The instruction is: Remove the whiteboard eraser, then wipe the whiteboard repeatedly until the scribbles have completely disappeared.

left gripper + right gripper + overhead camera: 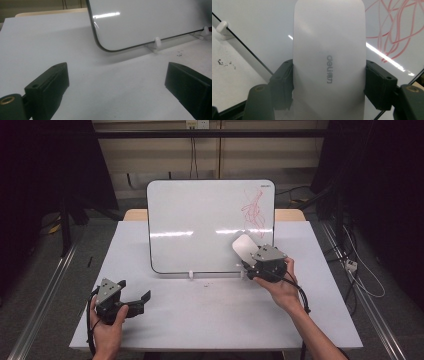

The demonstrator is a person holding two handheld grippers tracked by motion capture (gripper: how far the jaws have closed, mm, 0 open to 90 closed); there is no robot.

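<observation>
A whiteboard (200,220) stands tilted on white feet at the middle of the white table (210,310); red scribbles (254,209) mark its upper right. My right gripper (248,257) is shut on a white eraser (243,246), held in front of the board's lower right part. In the right gripper view the eraser (329,60) sits between both black jaws, with the red scribbles (394,30) beyond it at the right. My left gripper (142,301) rests low over the table's front left, jaws wide apart and empty. The left gripper view looks at the board's lower left corner (105,47).
White feet (157,42) hold the board's lower edge. Small dark crumbs (179,52) lie on the table in front of the board. A wooden tabletop edge (136,214) shows behind the white surface. Cables (360,270) trail on the floor at the right.
</observation>
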